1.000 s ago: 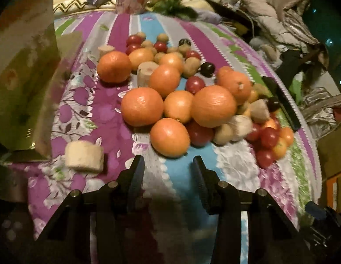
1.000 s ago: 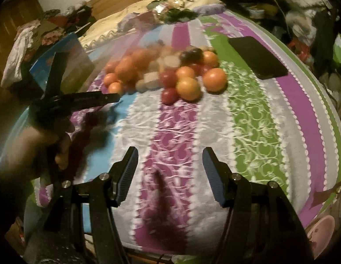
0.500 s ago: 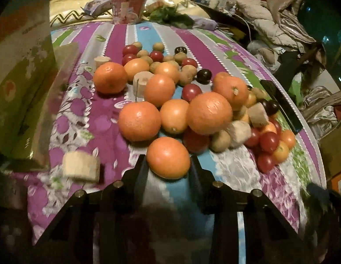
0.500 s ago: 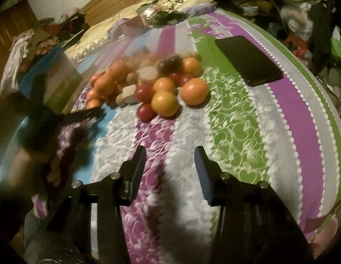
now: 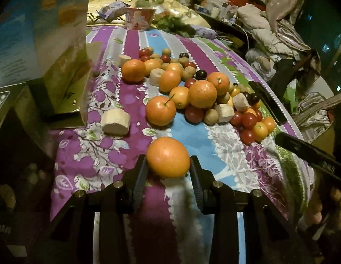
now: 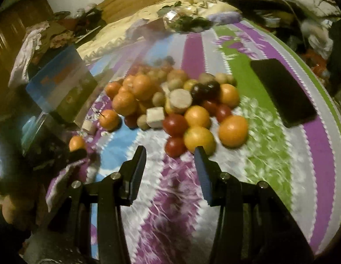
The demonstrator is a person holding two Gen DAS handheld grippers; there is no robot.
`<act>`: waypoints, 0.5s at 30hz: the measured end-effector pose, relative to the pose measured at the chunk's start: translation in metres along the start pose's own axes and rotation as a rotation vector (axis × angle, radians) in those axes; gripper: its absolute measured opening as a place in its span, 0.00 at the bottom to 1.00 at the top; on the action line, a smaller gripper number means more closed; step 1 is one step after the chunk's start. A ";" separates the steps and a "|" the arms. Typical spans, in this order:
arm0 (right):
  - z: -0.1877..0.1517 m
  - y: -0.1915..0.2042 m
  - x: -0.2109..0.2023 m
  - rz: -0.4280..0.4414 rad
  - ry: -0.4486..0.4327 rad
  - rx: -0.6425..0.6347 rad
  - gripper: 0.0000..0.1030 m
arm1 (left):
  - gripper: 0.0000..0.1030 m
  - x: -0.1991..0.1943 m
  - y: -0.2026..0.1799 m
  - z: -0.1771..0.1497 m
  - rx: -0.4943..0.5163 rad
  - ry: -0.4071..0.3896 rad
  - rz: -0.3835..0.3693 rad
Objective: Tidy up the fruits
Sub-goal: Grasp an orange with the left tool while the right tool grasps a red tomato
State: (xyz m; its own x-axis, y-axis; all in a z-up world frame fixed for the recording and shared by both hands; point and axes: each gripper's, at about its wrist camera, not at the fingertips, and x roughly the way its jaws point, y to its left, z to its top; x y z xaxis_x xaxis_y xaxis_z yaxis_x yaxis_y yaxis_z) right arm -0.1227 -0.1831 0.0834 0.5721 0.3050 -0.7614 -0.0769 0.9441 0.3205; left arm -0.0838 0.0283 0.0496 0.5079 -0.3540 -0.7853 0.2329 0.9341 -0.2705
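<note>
Two grippers worked over a striped bedspread [image 5: 192, 50]. The left gripper [image 5: 168, 176] had just closed; its pads pressed both sides of an orange [image 5: 168, 157], held apart from and nearer than the fruit pile [image 5: 201, 92]. The right gripper [image 6: 170, 160] had just narrowed, jaws partly apart with nothing between them, just short of the pile. Motion blur smeared the pile's far fruits in the right view. A dark phone [image 6: 282, 92] lay right of the pile.
</note>
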 end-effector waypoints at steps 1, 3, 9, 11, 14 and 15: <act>0.001 0.001 0.005 0.002 0.012 0.001 0.45 | 0.38 -0.002 -0.001 -0.001 0.003 0.002 -0.006; -0.001 0.002 0.015 0.009 0.053 0.016 0.45 | 0.38 -0.003 -0.003 -0.003 0.010 0.006 -0.012; -0.017 -0.001 0.037 -0.043 0.104 0.076 0.42 | 0.38 -0.001 -0.003 -0.005 0.005 0.010 -0.021; -0.015 -0.003 0.041 -0.077 0.076 0.085 0.41 | 0.38 0.001 -0.003 -0.004 0.002 0.010 -0.020; -0.010 -0.001 0.048 -0.094 0.059 0.090 0.41 | 0.38 0.003 -0.004 -0.003 0.001 0.010 -0.017; -0.009 0.001 0.050 -0.098 0.053 0.087 0.41 | 0.38 0.003 -0.004 -0.003 -0.001 0.009 -0.017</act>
State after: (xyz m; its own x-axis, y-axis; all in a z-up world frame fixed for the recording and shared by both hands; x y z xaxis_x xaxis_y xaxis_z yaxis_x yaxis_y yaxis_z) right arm -0.1014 -0.1654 0.0406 0.5293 0.2205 -0.8193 0.0498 0.9559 0.2894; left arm -0.0852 0.0235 0.0466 0.4962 -0.3694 -0.7857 0.2409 0.9280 -0.2842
